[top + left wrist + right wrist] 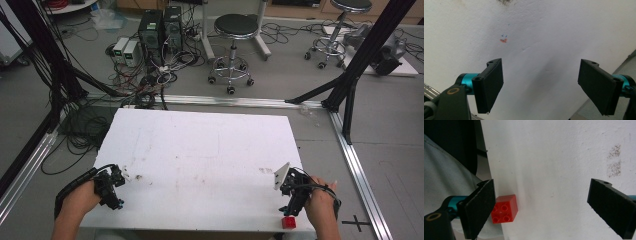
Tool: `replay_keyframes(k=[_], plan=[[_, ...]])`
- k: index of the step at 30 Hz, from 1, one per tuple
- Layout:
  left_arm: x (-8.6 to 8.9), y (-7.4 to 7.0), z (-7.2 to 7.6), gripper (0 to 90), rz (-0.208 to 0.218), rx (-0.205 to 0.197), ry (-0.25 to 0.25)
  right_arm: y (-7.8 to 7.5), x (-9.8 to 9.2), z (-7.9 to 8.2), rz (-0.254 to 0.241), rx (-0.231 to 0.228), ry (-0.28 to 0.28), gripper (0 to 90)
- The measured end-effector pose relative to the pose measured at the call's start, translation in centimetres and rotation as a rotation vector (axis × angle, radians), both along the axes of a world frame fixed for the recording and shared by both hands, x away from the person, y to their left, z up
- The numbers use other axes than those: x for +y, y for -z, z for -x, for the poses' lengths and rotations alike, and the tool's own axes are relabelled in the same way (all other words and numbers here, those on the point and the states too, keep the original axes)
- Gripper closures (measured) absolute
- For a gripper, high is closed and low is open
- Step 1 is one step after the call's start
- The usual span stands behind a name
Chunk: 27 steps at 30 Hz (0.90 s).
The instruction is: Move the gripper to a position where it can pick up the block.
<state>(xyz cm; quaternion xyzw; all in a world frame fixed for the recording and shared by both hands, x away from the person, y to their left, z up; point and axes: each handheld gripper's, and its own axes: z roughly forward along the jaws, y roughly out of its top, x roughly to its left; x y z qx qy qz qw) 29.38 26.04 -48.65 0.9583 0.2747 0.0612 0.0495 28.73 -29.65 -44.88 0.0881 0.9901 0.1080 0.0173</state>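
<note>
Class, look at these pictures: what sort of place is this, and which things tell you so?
Probably a lab or workshop for recording handling work: a white table inside a black frame, computers with tangled cables on the floor, and rolling stools.

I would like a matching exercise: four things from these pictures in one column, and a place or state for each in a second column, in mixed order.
Things:
1. red brick
2. left gripper
3. round stool
4. orange mark

Places or states:
A. on the floor beyond the table
B. jaws wide apart, nothing between them
C. at the table's near edge, beside the right gripper
D. on the white table top, ahead of the left gripper

Pairs: 1-C, 2-B, 3-A, 4-D
</note>
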Motion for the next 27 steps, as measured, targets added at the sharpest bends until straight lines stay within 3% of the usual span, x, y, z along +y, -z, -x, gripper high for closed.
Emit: replay_keyframes(k=[13,27], plan=[[0.1,-0.1,0.1,20.8,0.007,-0.008,-0.002,0.0,-2.1,2.4,0.076,0.005,-0.061,7.5],[0.0,-0.1,0.0,20.8,0.005,-0.016,0.003,2.7,-2.5,4.0,0.106,0.042,-0.097,7.5]])
